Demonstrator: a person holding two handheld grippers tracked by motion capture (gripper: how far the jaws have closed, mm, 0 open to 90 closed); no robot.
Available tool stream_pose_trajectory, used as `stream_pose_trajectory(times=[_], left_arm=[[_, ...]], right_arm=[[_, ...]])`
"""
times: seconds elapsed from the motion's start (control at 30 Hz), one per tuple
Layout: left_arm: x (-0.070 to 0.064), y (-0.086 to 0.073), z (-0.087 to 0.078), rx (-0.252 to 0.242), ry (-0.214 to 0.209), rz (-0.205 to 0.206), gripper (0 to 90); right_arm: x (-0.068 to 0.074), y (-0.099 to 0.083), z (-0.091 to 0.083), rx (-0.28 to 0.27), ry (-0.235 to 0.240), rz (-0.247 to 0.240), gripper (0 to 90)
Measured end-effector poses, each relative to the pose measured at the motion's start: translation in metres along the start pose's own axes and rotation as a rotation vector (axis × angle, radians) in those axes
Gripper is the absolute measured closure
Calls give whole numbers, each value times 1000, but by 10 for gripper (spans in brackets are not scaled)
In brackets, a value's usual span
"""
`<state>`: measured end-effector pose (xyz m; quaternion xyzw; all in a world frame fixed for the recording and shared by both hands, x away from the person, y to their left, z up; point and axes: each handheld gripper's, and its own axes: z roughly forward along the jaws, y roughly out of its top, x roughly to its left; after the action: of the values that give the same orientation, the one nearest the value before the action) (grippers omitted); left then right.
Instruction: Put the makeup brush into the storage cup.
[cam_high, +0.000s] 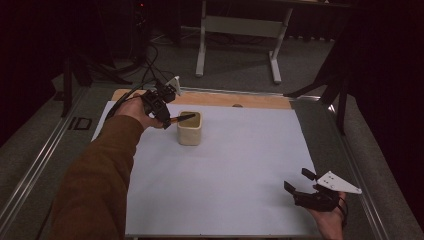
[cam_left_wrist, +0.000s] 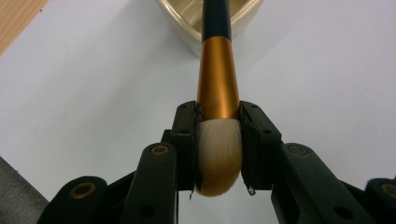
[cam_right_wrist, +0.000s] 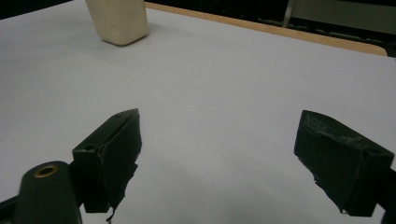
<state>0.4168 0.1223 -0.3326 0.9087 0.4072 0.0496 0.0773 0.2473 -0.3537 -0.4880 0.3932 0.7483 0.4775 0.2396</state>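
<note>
left gripper (cam_high: 167, 119): jaws clamp brush (cam_left_wrist: 217, 93) by bristles, handle tip over cup (cam_high: 190, 128), upper left | right gripper (cam_high: 305, 186): jaws apart, idle lower right | risk: soft bristle grip lets brush pivot; handle may catch rim, tip cup

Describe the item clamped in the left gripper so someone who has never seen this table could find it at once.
On the white sheet that covers the table, look to the far left part, where a cream cup stands. The left gripper is shut on a makeup brush whose handle reaches over the cup's rim. It has pale bristles, a shiny copper collar and a dark handle.
</note>
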Motion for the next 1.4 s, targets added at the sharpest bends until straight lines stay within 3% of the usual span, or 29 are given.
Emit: stream_pose_trajectory(times=[1.4], left_arm=[[1, 20, 14, 38, -7, -16, 701]], right_arm=[[-1, 0, -1, -3, -3, 5, 143]])
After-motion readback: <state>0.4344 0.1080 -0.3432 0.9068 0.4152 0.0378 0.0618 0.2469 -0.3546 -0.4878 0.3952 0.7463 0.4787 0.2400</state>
